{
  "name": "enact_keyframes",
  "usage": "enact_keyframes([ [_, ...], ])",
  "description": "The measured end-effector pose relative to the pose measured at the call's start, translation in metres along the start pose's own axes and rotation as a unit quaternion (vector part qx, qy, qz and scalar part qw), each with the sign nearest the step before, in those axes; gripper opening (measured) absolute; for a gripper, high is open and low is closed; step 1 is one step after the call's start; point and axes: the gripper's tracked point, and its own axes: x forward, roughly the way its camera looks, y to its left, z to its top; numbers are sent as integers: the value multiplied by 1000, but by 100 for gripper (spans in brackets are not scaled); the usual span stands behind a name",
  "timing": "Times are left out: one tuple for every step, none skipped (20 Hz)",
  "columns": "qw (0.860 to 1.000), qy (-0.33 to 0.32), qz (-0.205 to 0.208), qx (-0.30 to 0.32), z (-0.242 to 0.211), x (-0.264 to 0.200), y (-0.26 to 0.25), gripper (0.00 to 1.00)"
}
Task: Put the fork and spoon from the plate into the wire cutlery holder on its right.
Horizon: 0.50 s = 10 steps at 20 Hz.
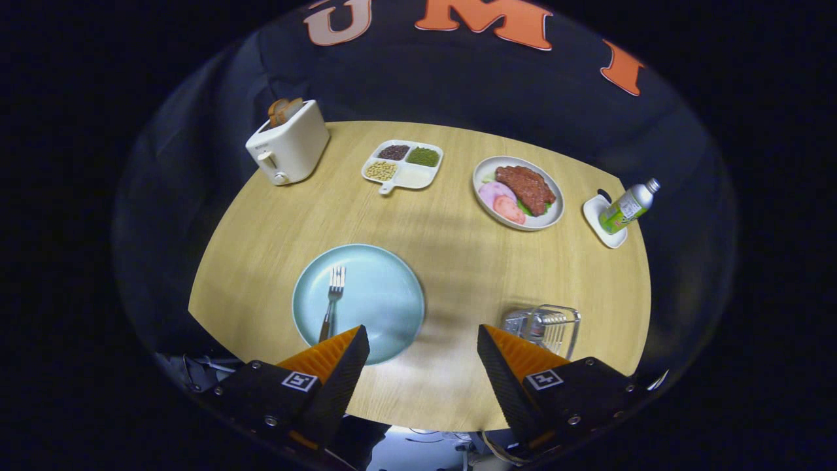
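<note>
A light blue plate (379, 288) lies on the wooden table just ahead of my left finger. A metal fork (332, 301) rests on its left half, tines pointing away, its handle end hidden behind that finger. The wire cutlery holder (549, 325) stands to the right of the plate, just beyond my right finger, with something silvery inside it that I cannot make out clearly. My gripper (422, 340) hovers above the table's near edge, open, with nothing between its fingers.
At the back of the table stand a white toaster (288, 145) with bread in it, a divided tray of beans (402, 165), and a plate of meat and ham slices (518, 193). A green bottle (626, 206) sits on a small white dish at the far right.
</note>
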Motion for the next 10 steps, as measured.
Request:
enact_keyframes([
  [1000,0,4,-5,-2,8,14,100],
  [1000,4,9,-7,-5,17,28,99],
  [1000,8,17,-8,-9,24,43,100],
  [1000,11,24,-9,-12,31,55,100],
  [999,14,27,-9,-15,38,65,100],
  [999,16,29,-10,-18,45,72,100],
  [999,19,30,-9,-20,51,80,100],
  [999,22,34,-8,-24,57,87,100],
  [999,25,37,-8,-28,64,93,100],
  [999,28,36,-8,-31,69,97,100],
])
